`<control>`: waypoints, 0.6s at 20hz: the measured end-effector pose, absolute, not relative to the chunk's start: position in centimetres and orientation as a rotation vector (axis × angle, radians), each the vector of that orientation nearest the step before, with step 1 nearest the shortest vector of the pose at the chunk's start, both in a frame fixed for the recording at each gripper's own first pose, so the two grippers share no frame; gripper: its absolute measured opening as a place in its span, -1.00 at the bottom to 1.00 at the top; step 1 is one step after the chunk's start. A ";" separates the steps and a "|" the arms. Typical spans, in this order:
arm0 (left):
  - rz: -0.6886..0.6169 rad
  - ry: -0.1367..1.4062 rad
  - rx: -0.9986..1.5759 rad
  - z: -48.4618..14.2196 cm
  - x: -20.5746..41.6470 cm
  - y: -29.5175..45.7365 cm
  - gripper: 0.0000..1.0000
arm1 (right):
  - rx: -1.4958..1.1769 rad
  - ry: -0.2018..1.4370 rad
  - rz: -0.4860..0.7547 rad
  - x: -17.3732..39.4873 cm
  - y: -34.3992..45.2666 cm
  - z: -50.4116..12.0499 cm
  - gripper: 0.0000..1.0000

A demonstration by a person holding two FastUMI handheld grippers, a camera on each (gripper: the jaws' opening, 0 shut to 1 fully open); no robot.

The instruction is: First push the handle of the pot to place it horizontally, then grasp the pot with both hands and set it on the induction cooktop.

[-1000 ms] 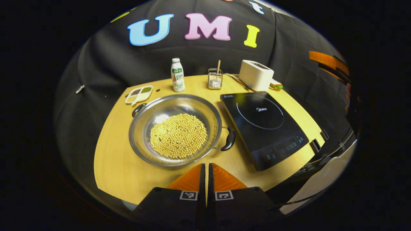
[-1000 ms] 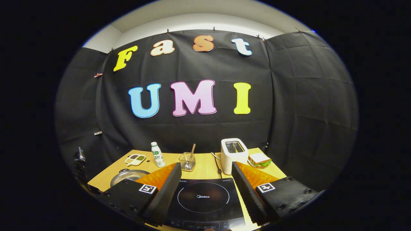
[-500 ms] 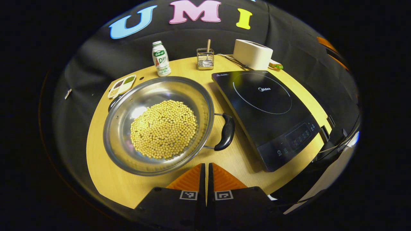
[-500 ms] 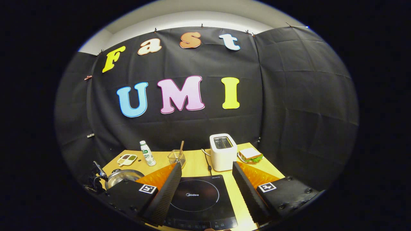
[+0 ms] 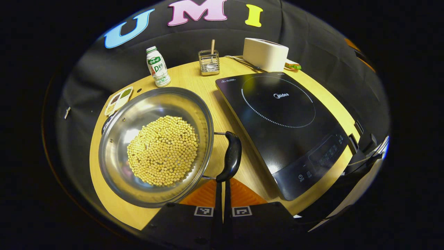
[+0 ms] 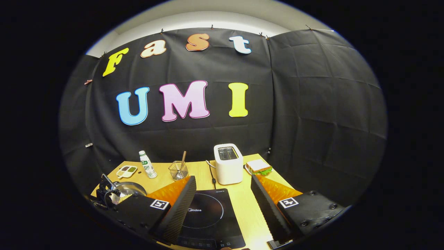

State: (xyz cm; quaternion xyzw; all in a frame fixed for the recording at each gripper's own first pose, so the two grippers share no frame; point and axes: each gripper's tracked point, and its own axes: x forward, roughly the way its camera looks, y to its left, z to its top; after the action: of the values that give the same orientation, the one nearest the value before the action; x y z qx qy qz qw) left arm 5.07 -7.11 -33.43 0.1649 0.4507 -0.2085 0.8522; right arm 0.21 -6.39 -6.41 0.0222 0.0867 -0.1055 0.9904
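Observation:
In the left gripper view, a wide steel pot (image 5: 114, 139) full of pale yellow beans (image 5: 162, 150) sits on the wooden table, left of the black induction cooktop (image 5: 281, 114). Its black side handle (image 5: 230, 156) points toward me, between pot and cooktop. My left gripper (image 5: 222, 183) is shut, and its tips meet the near end of that handle. The pot's other handle (image 5: 104, 124) peeks out at the far left rim. My right gripper (image 6: 222, 178) hangs open above the near edge of the cooktop (image 6: 204, 215), holding nothing. The pot (image 6: 130, 189) shows at the lower left there.
Along the table's back stand a white bottle (image 5: 158, 67), a wire basket with a wooden stick (image 5: 209, 62), a white toaster (image 5: 265, 53) and a sandwich (image 5: 293, 65). A small divided dish (image 5: 119, 100) lies behind the pot. Black cloth walls the table.
My left gripper has come forward and down until its shut tips reach the pot's near handle. My right gripper has drifted to the right, still open.

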 end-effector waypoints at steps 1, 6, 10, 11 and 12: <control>-0.434 0.950 0.328 -33.5 5.3 -7.3 -0.92 | 0.041 0.178 -0.215 0.2 -6.6 -6.6 0.96; -0.431 0.940 0.302 -33.6 6.6 -8.6 -0.90 | 0.047 0.180 -0.239 0.3 -7.4 -6.5 0.96; -0.429 0.928 0.273 -33.5 8.2 -10.0 -0.89 | 0.052 0.202 -0.240 0.2 -7.4 -7.3 0.97; -0.426 0.925 0.266 -33.4 8.6 -10.3 -0.89 | 0.053 0.210 -0.238 0.1 -7.3 -7.6 0.96; -0.426 0.921 0.260 -33.3 9.1 -10.6 -0.90 | 0.053 0.217 -0.235 0.1 -7.3 -7.8 0.97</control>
State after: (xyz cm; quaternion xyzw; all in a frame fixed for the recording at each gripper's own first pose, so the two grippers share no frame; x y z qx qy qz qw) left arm 9.11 -10.64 -33.34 0.1241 0.4397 -0.2034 0.8660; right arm 0.05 -7.30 -7.76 0.0263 0.1082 -0.1172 0.9868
